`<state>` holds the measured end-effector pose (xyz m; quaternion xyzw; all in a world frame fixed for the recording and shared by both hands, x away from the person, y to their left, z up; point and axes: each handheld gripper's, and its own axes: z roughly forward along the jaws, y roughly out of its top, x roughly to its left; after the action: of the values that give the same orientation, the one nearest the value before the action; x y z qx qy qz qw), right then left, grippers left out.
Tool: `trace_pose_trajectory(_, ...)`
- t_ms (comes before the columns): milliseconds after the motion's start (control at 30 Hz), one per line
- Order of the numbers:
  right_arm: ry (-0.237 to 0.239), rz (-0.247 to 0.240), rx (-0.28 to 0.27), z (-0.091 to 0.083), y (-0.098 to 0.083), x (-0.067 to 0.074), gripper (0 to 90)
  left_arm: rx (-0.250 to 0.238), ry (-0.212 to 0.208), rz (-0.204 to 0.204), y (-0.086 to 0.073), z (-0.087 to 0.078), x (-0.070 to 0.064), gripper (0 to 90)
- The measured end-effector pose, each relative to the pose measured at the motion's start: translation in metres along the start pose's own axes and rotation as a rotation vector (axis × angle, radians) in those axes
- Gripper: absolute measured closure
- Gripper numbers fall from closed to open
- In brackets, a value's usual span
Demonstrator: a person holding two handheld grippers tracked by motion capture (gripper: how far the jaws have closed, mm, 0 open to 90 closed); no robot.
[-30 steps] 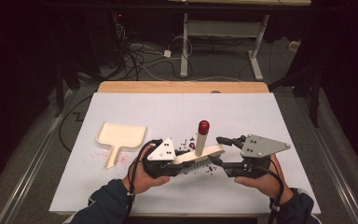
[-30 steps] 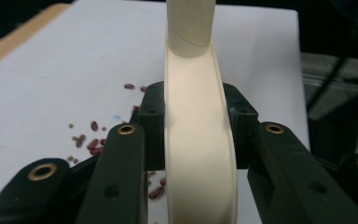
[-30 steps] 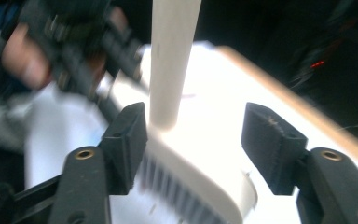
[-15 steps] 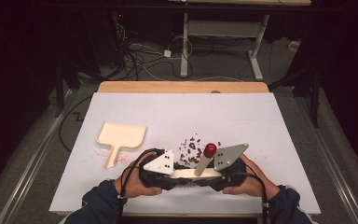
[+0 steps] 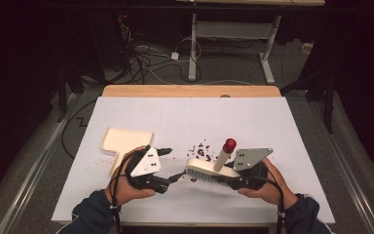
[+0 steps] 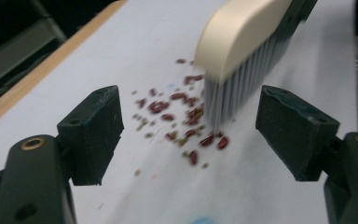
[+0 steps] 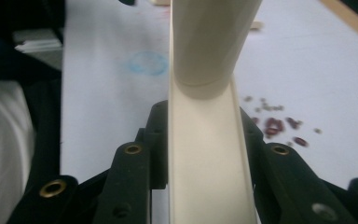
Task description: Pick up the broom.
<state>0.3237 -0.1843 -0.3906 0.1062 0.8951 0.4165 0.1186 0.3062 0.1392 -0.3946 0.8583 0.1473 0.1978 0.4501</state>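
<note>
Near tabletop [image 5: 282,126] front edge, right tool [image 5: 238,179] clamps brush [image 5: 207,170], bristles at red scraps [image 6: 186,116]; left tool [image 5: 168,165] released, dustpan [image 5: 121,141] well apart. Risk: hard sweep scatters scraps w/o pan.

A cream hand brush [image 5: 209,170] with pale grey bristles sits bristles-down on the white-covered table [image 5: 272,122], near the front edge and a little right of the middle. Its round handle rises at a tilt and ends in a red cap. Dark red beans [image 6: 186,116] and small crumbs lie scattered on the sheet right against the bristles, on the side toward the far edge. A cream dustpan [image 5: 124,144] lies flat toward the front left, its handle pointing at the front edge, well apart from the scatter.
</note>
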Motion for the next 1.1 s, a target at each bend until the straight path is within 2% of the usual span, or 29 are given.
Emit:
trace_pose_trajectory(33, 0.0, 0.0, 0.0, 0.0, 0.0, 0.0, 67.0, 0.001, 0.037, -0.01, -0.005, -0.005, 0.002, 22.4)
trace_pose_trajectory(67, -0.035, 0.025, -0.02, -0.006, -0.001, -0.004, 67.0, -0.005, 0.07, -0.035, -0.011, -0.01, 0.004, 19.8)
trace_pose_trajectory(133, -0.045, 0.037, -0.028, -0.009, -0.001, -0.007, 67.1, -0.002, 0.114, -0.066, -0.023, -0.02, 0.009, 19.5)
trace_pose_trajectory(167, -0.064, 0.044, -0.033, -0.012, -0.002, -0.009, 67.0, 0.003, 0.14, -0.08, -0.03, -0.025, 0.011, 19.5)
trace_pose_trajectory(200, -0.105, 0.064, -0.04, -0.018, -0.002, -0.012, 67.0, 0.011, 0.157, -0.095, -0.037, -0.03, 0.013, 19.5)
trace_pose_trajectory(233, -0.105, 0.064, -0.04, -0.018, -0.002, -0.012, 67.0, 0.022, 0.176, -0.11, -0.044, -0.034, 0.015, 19.5)
trace_pose_trajectory(267, -0.14, 0.077, -0.048, -0.023, -0.003, -0.016, 67.0, 0.031, 0.201, -0.121, -0.052, -0.038, 0.016, 19.5)
trace_pose_trajectory(300, -0.14, 0.077, -0.048, -0.023, -0.003, -0.016, 67.0, 0.043, 0.222, -0.131, -0.059, -0.041, 0.018, 19.5)
trace_pose_trajectory(400, -0.202, 0.09, -0.041, -0.028, -0.005, -0.021, 67.1, 0.079, 0.258, -0.186, -0.08, -0.048, 0.022, 19.5)
trace_pose_trajectory(433, -0.247, 0.099, -0.042, -0.031, -0.008, -0.026, 67.1, 0.086, 0.27, -0.196, -0.085, -0.049, 0.024, 19.5)
trace_pose_trajectory(533, -0.274, 0.124, -0.052, -0.033, -0.012, -0.032, 67.1, 0.108, 0.289, -0.246, -0.096, -0.052, 0.025, 19.6)
trace_pose_trajectory(567, -0.306, 0.141, -0.059, -0.035, -0.016, -0.039, 67.1, 0.11, 0.289, -0.257, -0.098, -0.051, 0.025, 19.5)
trace_pose_trajectory(633, -0.322, 0.149, -0.058, -0.036, -0.019, -0.042, 67.1, 0.117, 0.295, -0.253, -0.098, -0.05, 0.024, 19.6)
trace_pose_trajectory(700, -0.347, 0.172, -0.058, -0.038, -0.024, -0.047, 67.2, 0.132, 0.293, -0.23, -0.096, -0.046, 0.022, 19.5)
trace_pose_trajectory(733, -0.353, 0.173, -0.054, -0.039, -0.027, -0.05, 67.2, 0.141, 0.295, -0.204, -0.096, -0.045, 0.021, 19.5)
trace_pose_trajectory(800, -0.385, 0.182, -0.041, -0.041, -0.032, -0.053, 67.2, 0.158, 0.287, -0.186, -0.096, -0.042, 0.019, 19.5)
trace_pose_trajectory(867, -0.431, 0.213, -0.034, -0.043, -0.039, -0.06, 67.2, 0.163, 0.28, -0.182, -0.096, -0.041, 0.018, 19.5)
trace_pose_trajectory(933, -0.438, 0.222, -0.036, -0.043, -0.042, -0.063, 67.2, 0.163, 0.281, -0.177, -0.096, -0.041, 0.018, 19.5)
trace_pose_trajectory(1100, -0.522, 0.245, -0.035, -0.045, -0.049, -0.072, 67.2, 0.18, 0.279, -0.178, -0.098, -0.04, 0.019, 19.5)
